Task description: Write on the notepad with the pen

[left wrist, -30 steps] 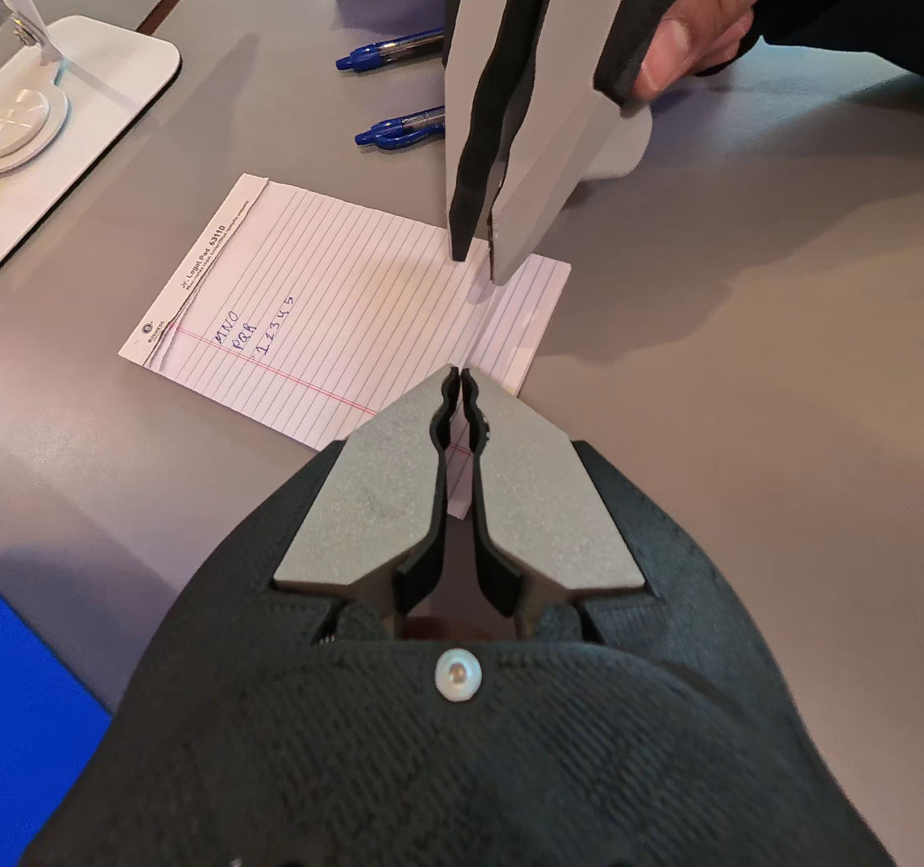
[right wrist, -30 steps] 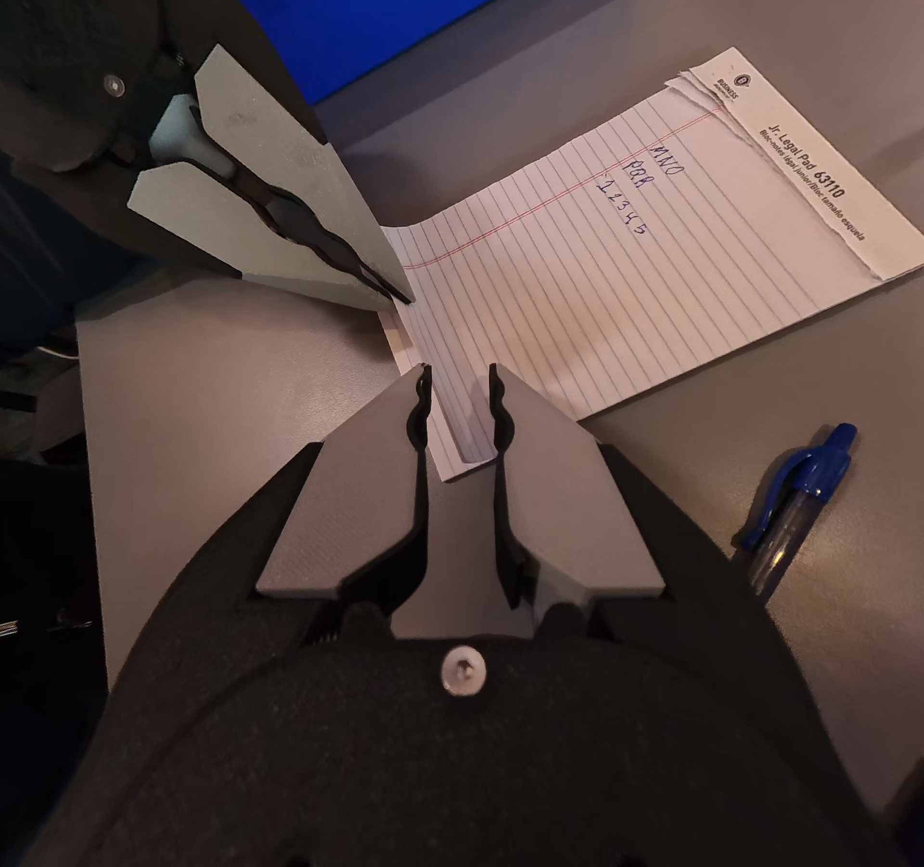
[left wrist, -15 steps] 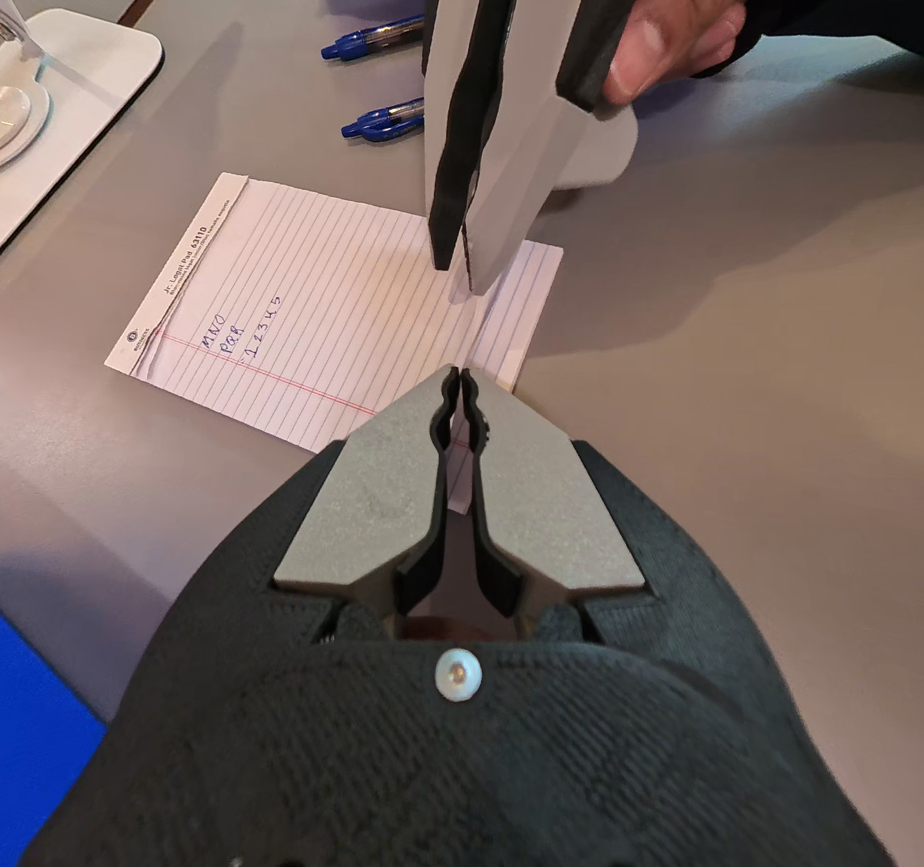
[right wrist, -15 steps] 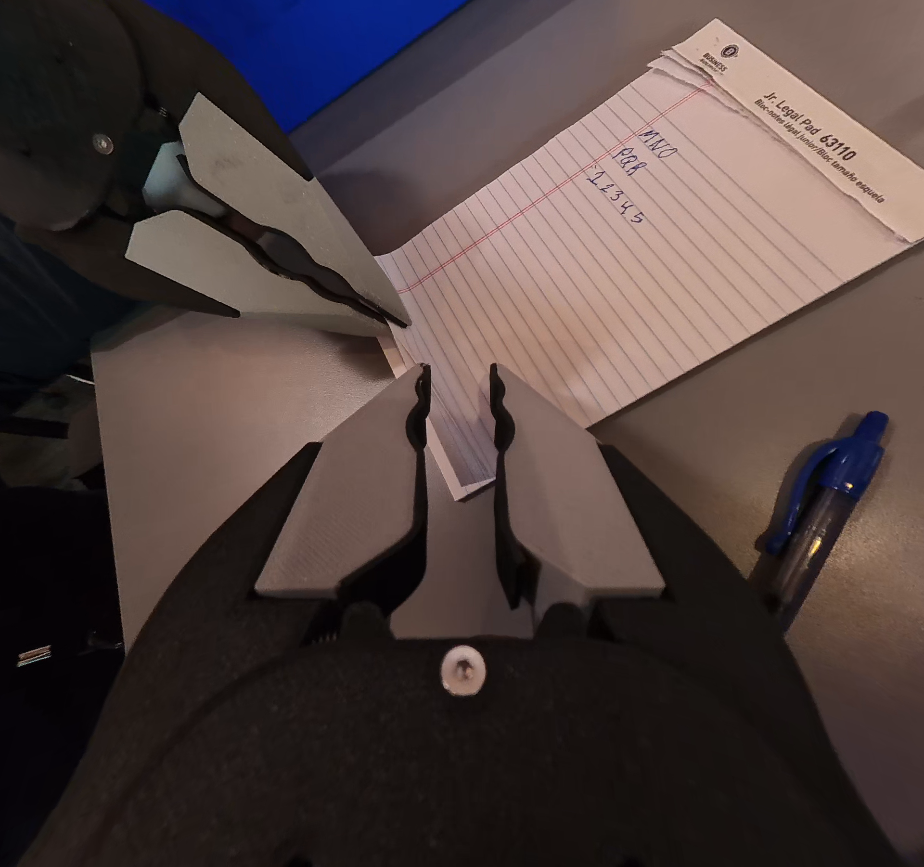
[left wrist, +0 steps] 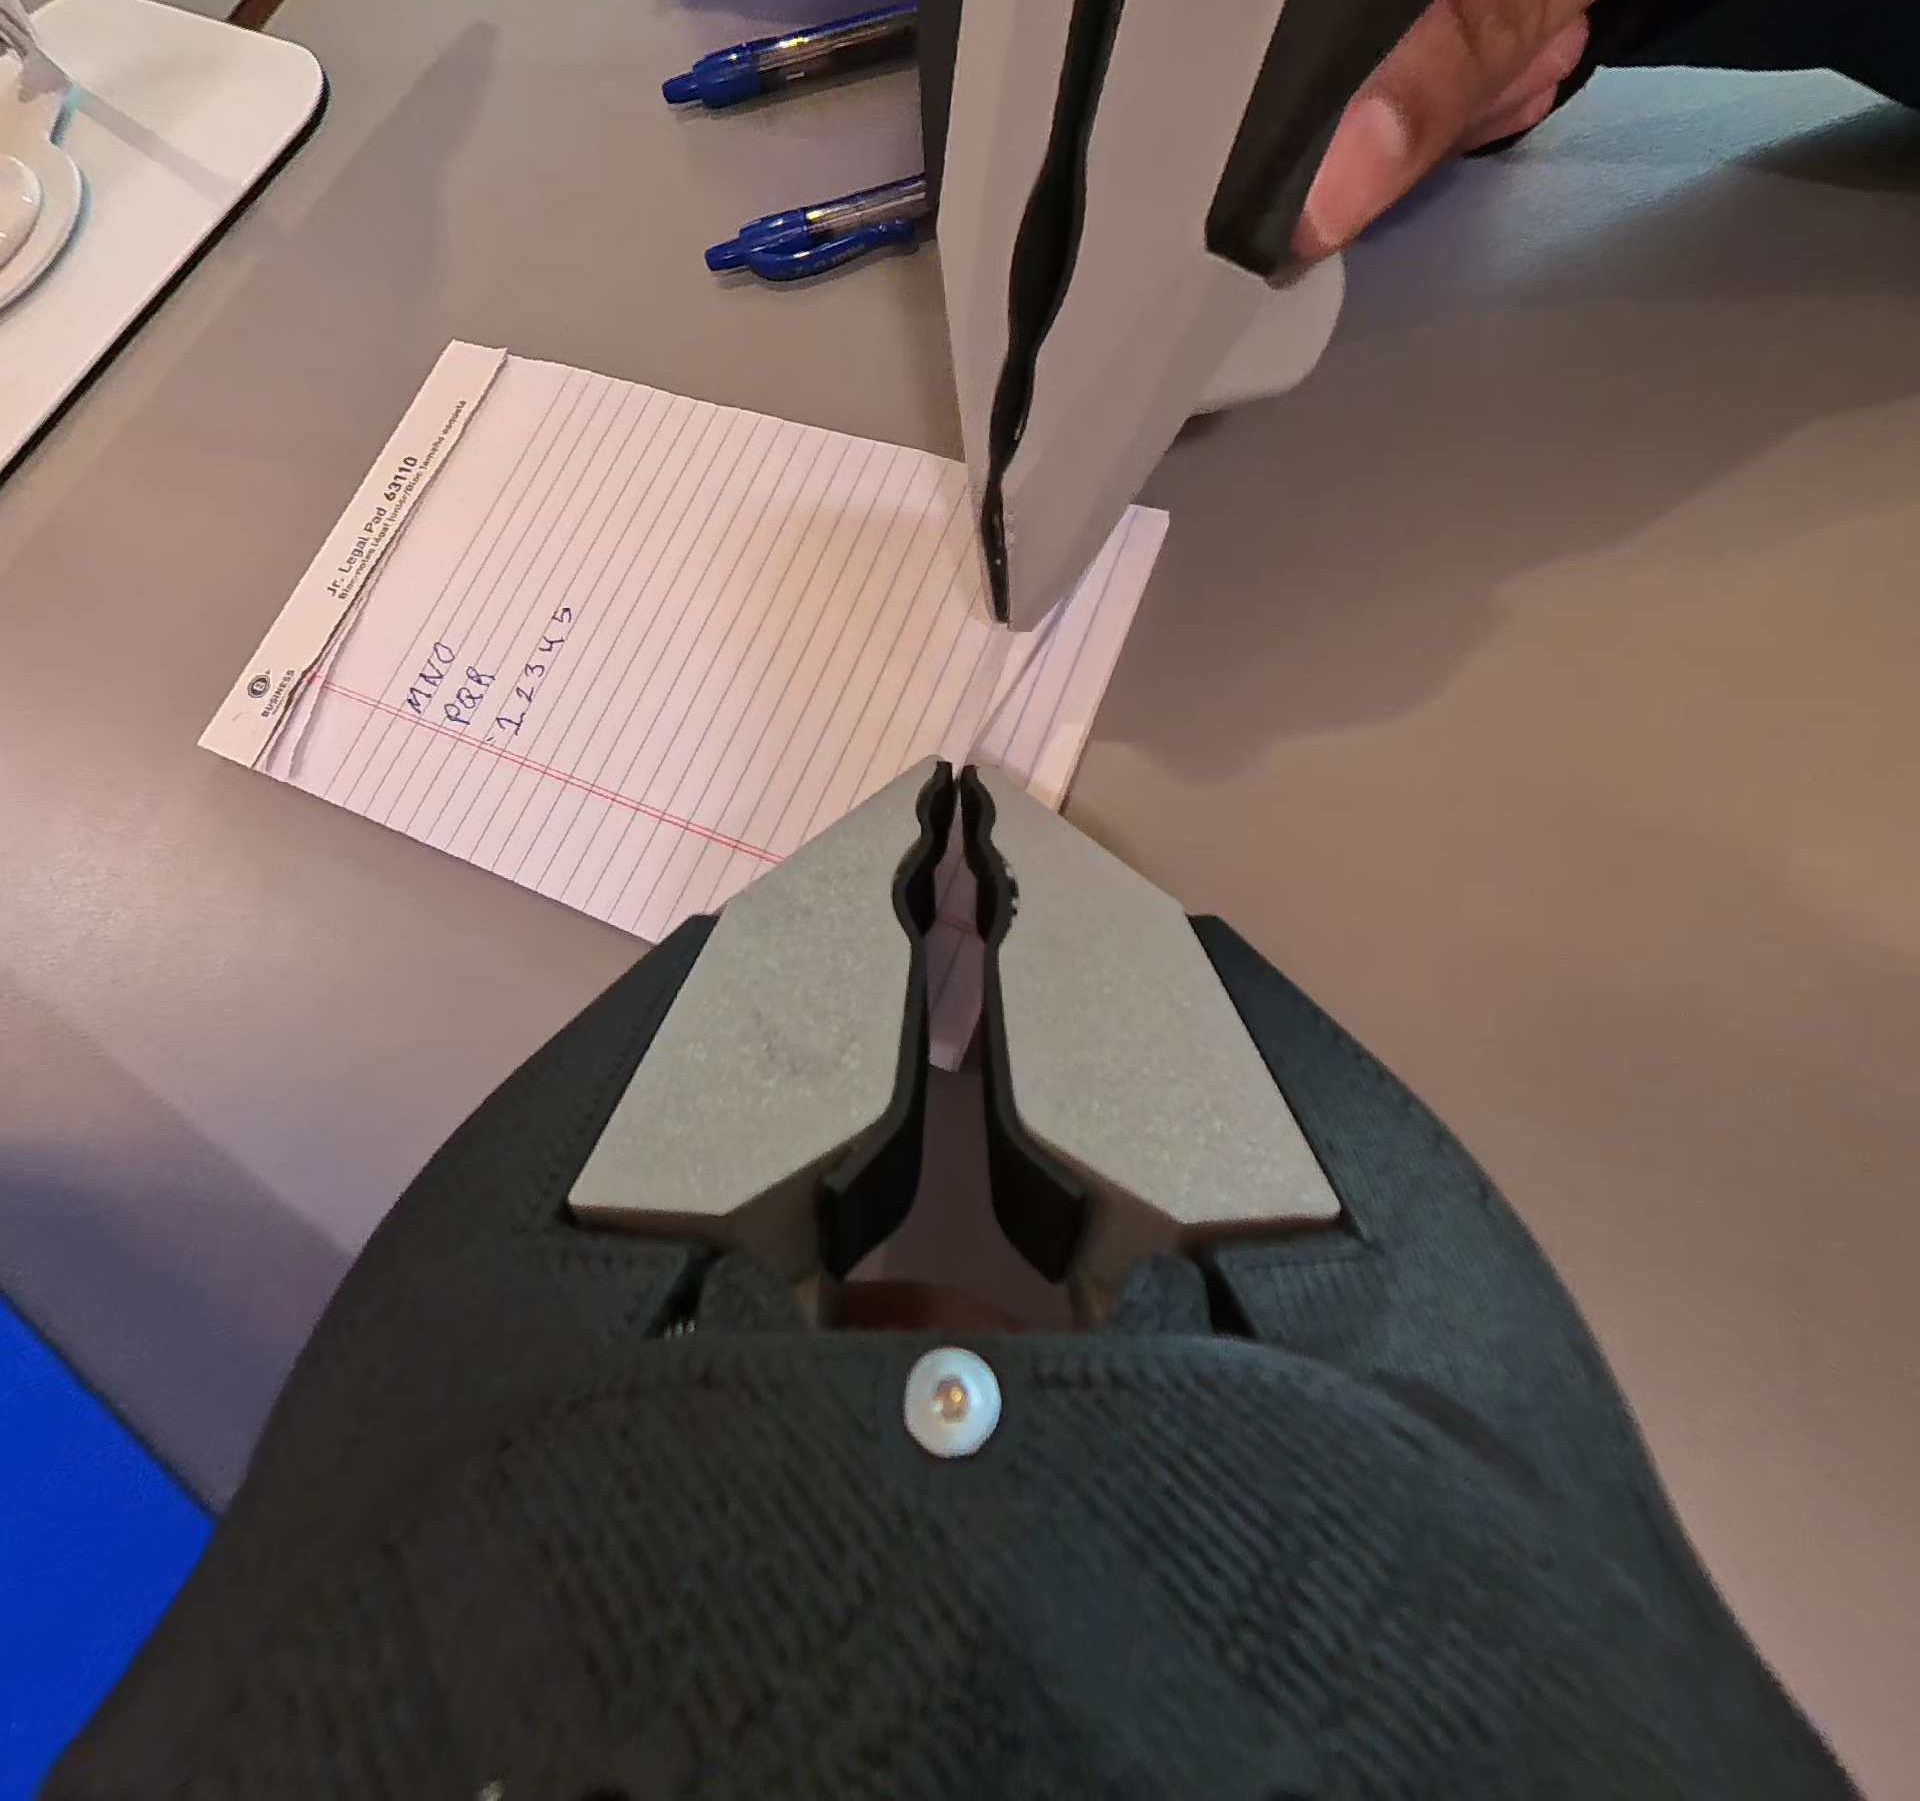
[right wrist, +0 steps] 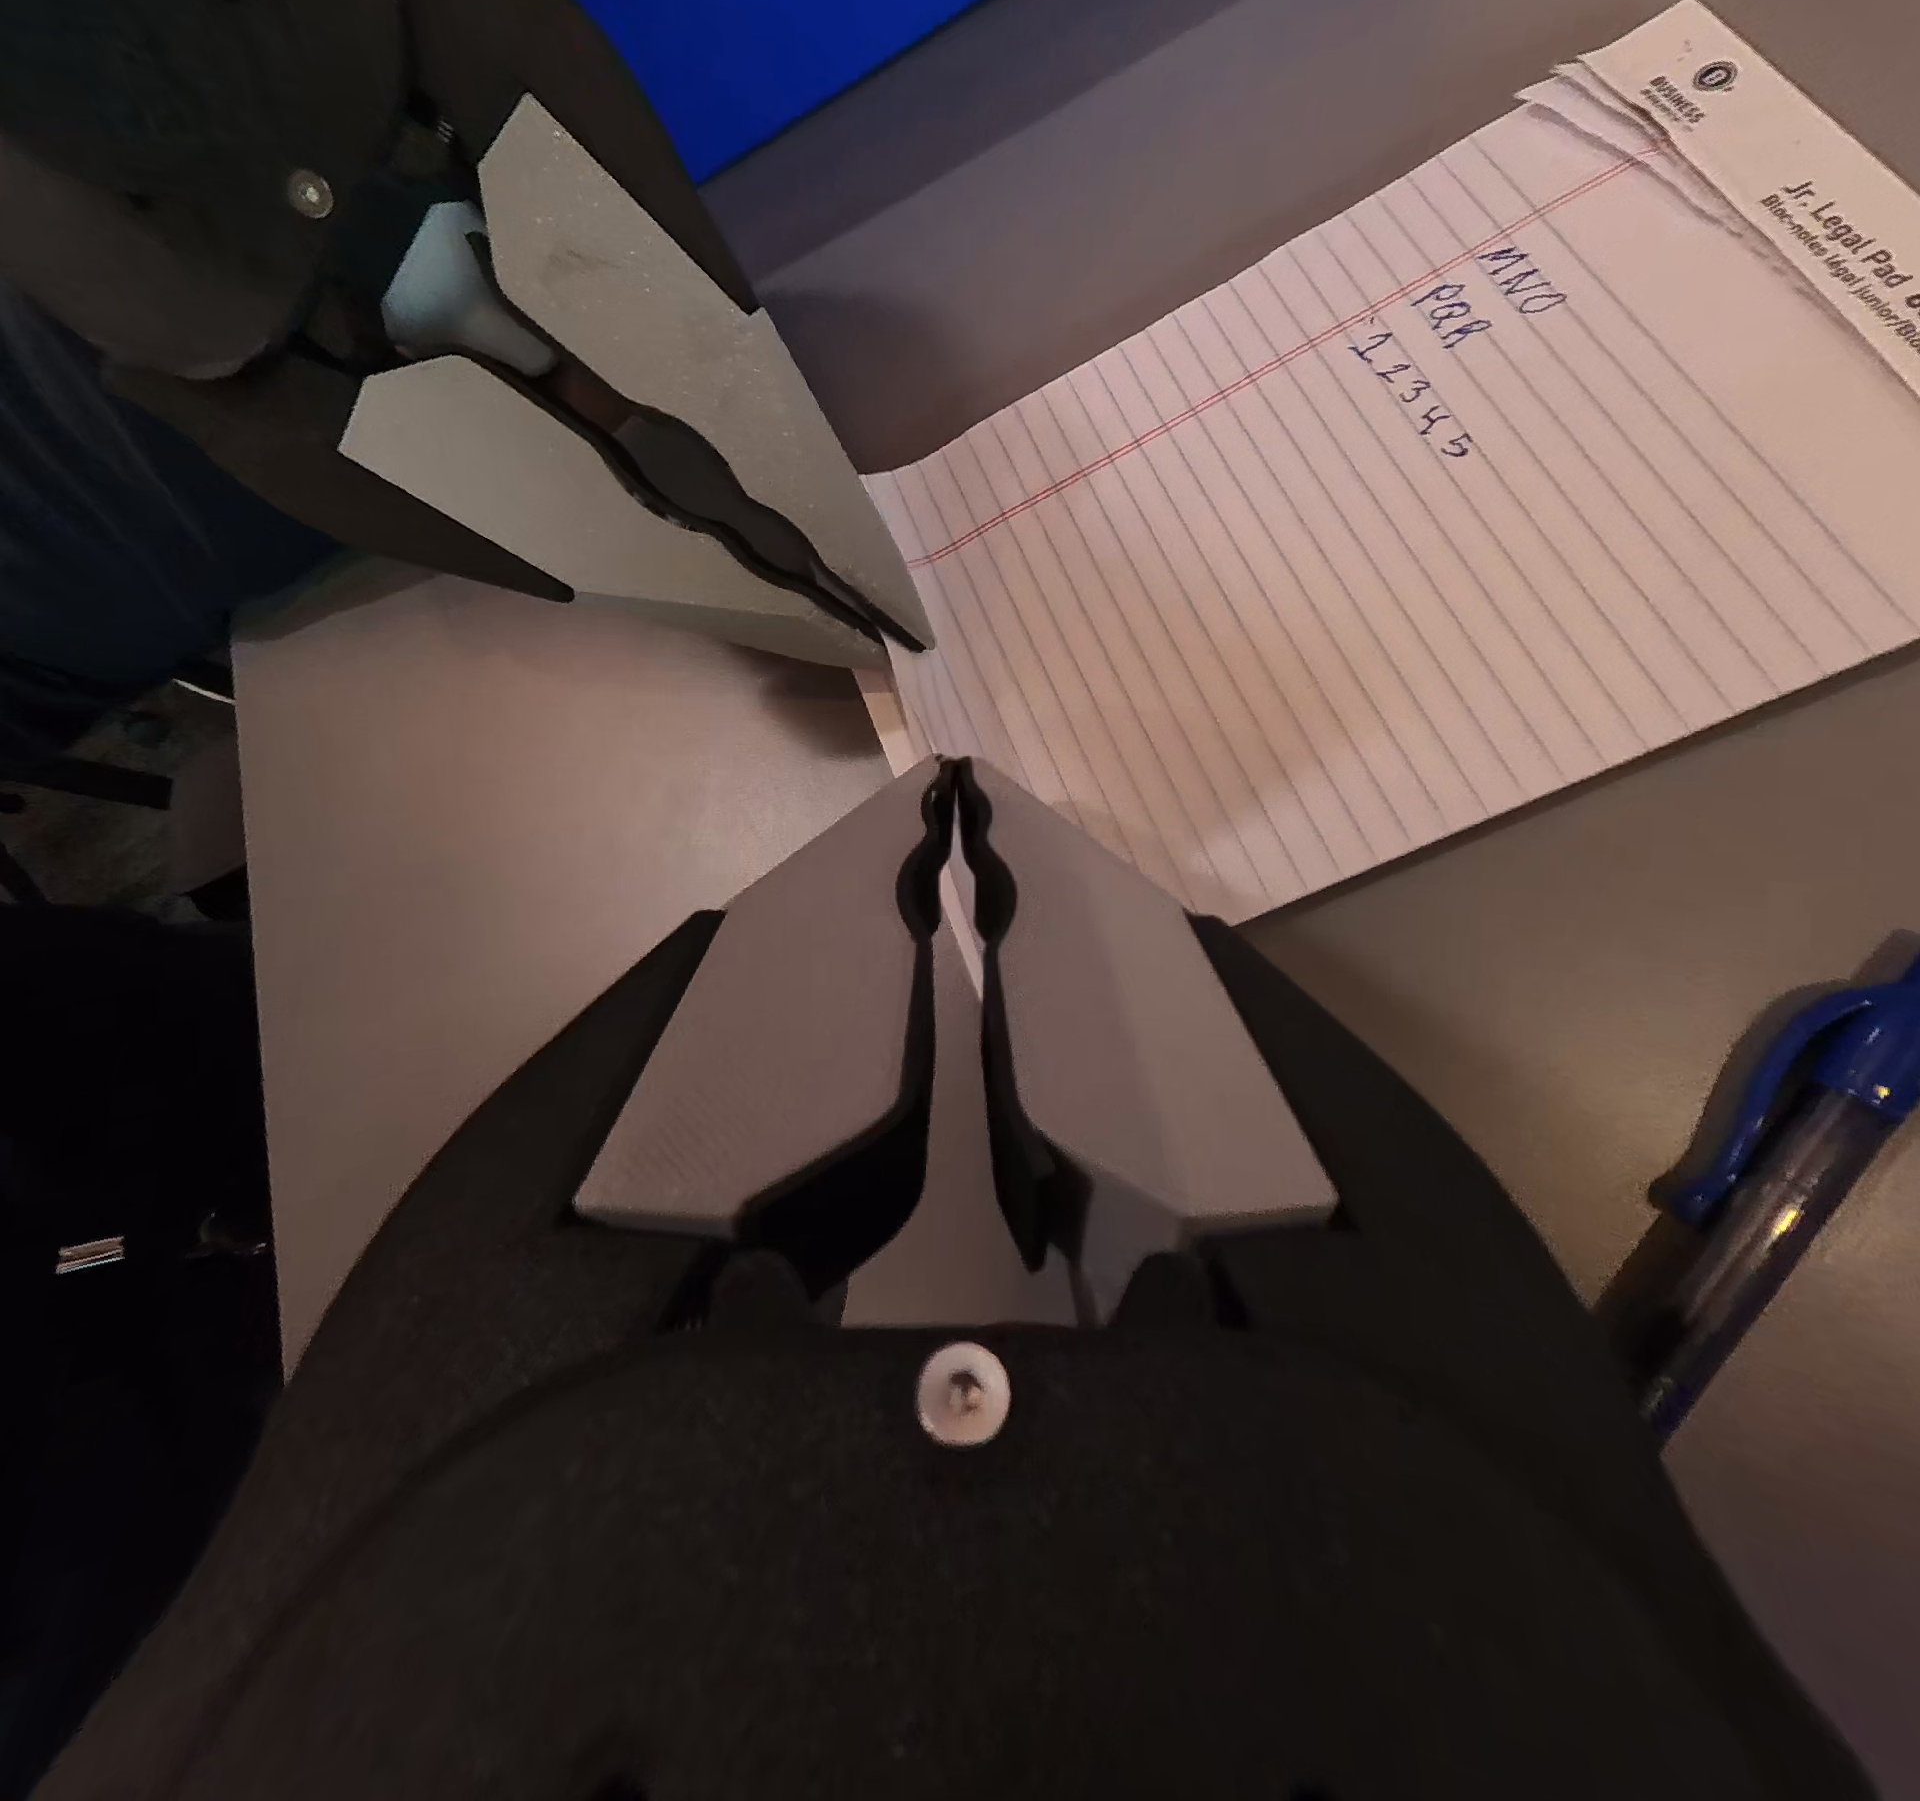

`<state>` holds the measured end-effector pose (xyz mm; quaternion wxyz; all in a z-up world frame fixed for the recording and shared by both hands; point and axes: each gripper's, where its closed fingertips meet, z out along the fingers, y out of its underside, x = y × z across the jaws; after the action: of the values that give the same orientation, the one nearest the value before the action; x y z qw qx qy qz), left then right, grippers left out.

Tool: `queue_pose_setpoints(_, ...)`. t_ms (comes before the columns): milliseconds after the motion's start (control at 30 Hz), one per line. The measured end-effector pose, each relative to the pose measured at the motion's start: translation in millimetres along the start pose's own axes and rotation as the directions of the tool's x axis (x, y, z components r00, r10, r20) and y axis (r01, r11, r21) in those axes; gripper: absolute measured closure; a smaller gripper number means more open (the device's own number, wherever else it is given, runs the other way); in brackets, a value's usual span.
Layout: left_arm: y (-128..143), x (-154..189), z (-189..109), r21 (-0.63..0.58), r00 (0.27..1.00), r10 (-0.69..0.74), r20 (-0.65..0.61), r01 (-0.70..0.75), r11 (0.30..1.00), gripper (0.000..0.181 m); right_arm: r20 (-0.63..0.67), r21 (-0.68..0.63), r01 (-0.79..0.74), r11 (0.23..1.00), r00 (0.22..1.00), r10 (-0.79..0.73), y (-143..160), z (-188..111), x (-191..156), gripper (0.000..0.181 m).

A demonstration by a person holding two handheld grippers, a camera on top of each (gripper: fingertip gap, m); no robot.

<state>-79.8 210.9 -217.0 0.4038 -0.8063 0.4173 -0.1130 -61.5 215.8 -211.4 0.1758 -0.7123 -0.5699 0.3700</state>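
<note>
Both claws pinch the bottom edge of the white lined notepad point(left wrist: 665, 629) on the grey surface point(left wrist: 1507, 816).

The left claw point(left wrist: 954, 772) has its grey fingers drawn together on the pad's lower corner — the paper shows in the slit between them. The right claw point(right wrist: 954, 764), held by a person's hand point(left wrist: 1455, 78), is likewise pressed together, clamping the same edge just beyond the left claw's tips. Blue handwriting sits near the pad's top, ahead-left of the left claw. Two blue clear-barrelled pens point(left wrist: 821, 229) lie untouched beyond the pad — one point(right wrist: 1787, 1159) just right of the right claw.
</note>
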Motion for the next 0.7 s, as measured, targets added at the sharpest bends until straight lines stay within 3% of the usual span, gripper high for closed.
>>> queue_pose_setpoints(300, 0.1, 0.6, 0.3, 0.002, 1.0, -0.006, -0.006, 0.006, 1.0, 0.181, -0.035, -0.01, 0.036, 0.999, 0.999, -0.037, -0.6, -0.5, 1.7, 0.181)
queue_pose_setpoints(700, -1.1, 2.0, -0.3, 0.004, 0.999, -0.024, -0.021, 0.024, 1.0, 0.159, -0.072, 0.01, 0.03, 0.999, 0.997, -0.03, -3.8, -4.0, 8.0, 0.181)
